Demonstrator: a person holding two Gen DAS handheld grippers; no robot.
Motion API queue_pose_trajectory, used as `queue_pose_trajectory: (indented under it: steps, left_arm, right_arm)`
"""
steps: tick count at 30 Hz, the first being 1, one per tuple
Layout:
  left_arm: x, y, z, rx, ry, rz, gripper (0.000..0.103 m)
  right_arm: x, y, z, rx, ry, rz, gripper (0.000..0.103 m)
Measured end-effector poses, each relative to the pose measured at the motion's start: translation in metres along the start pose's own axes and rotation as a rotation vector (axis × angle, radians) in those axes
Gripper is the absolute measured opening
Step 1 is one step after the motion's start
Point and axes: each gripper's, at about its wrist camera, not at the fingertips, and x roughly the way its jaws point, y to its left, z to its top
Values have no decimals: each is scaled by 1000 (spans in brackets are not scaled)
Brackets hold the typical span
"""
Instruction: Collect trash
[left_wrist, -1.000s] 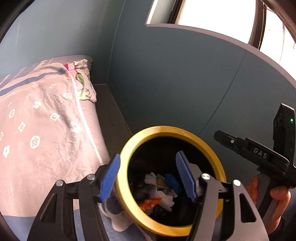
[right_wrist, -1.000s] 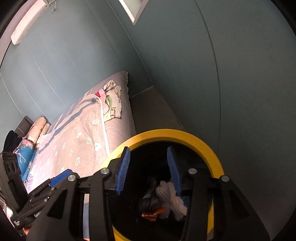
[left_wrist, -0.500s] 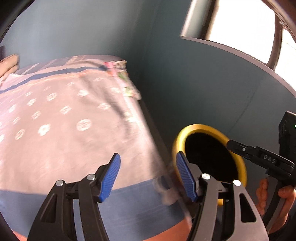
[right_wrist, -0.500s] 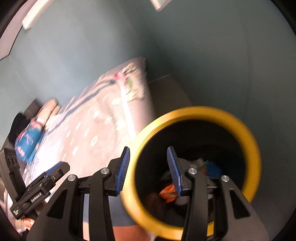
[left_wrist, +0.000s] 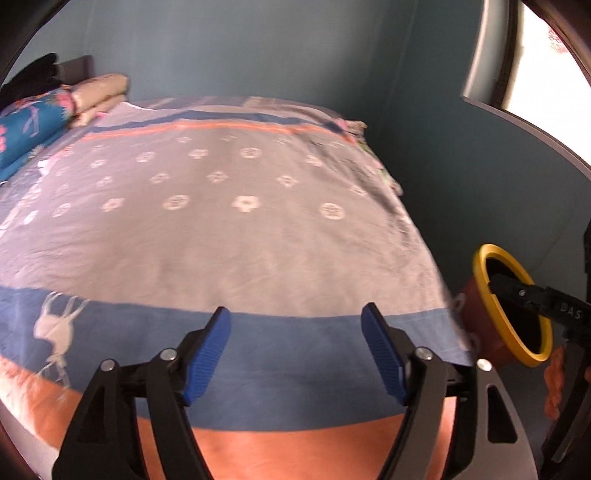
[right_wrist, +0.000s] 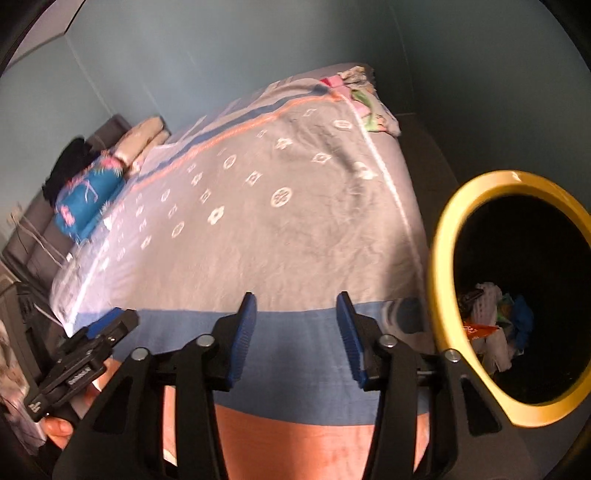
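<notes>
Somebody's bedroom at home

A big bed with a grey flower-print, blue- and orange-banded cover (left_wrist: 236, 221) fills it, folded blue floral bedding (left_wrist: 26, 129) at the head, teal painted walls (left_wrist: 258, 48), and a yellow-rimmed trash bin (right_wrist: 443, 258) beside it.
</notes>
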Motion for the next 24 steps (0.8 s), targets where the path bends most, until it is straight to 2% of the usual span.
queue_pose_trajectory:
  steps: [1, 4, 7, 13, 24]
  left_arm:
    - [-7, 8, -3, -8, -15, 19, 81]
    - [-25, 26, -8, -32, -61, 49, 88]
    - [-45, 33, -8, -41, -123, 68, 94]
    - [-84, 21, -5, 8, -267, 81, 95]
    - [-156, -4, -17, 2, -428, 48, 95]
  right_arm:
    - [-2, 7, -5, -3, -6, -2, 66]
    - [-5, 25, -13, -12, -50, -25, 81]
    - [-21, 38, -24, -7, -144, -28, 93]
    - [-56, 56, -37, -62, -312, -53, 95]
    - [-118, 86, -52, -113, -492, -154, 95]
